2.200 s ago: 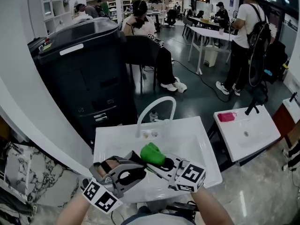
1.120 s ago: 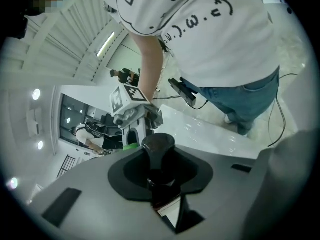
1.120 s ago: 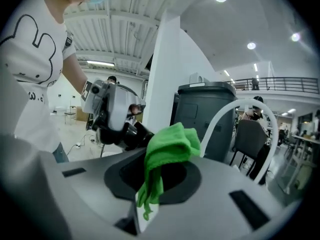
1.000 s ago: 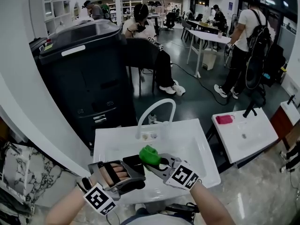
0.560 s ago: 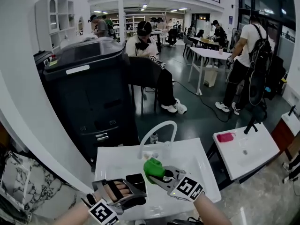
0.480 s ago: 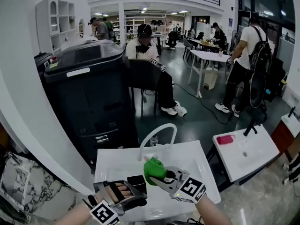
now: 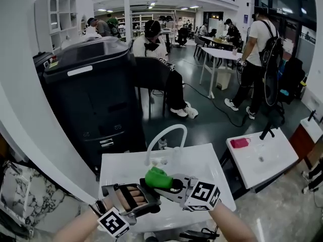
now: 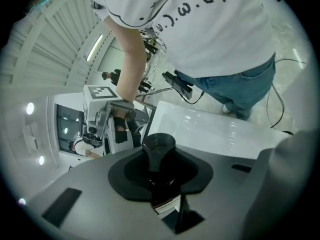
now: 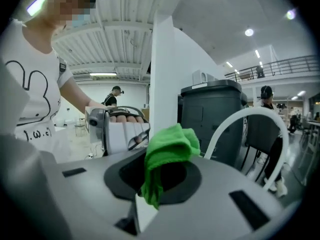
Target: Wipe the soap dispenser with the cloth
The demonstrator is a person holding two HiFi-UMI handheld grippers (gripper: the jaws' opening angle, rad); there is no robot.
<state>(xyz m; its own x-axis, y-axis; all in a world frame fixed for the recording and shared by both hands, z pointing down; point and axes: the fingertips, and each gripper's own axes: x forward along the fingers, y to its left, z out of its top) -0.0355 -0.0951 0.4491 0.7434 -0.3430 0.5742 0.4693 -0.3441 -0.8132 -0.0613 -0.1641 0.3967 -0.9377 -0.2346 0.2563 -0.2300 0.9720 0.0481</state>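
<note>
Soap dispenser [image 8: 159, 148]: black, pump-topped, pinched round its body by the jaws of the left gripper [image 8: 161, 176] and held up off the white basin [image 7: 214, 160], just in front of the curved faucet [image 7: 166, 131]. Not resting on any tabletop. Green cloth [image 9: 169, 146] bunched and clamped in the jaws of the right gripper [image 9: 165, 178], one fold hanging down between them.

In the head view, cloth right against or just beside the dispenser's far end; contact impossible to confirm there.

Judged from this: both things picked up, cloth brought to the dispenser, wiping either under way or about to begin. Impossible to tell how much of the surface has been rubbed, with no streaks or wet patches to go by. Probably left to do: passes over the body and the pump head, then setting both things down.

Long axis of the dispenser lying along the left jaws, tilted rather than upright. Pump head pointing away from the left camera and toward the right gripper, labelled body end nearer that camera.
</note>
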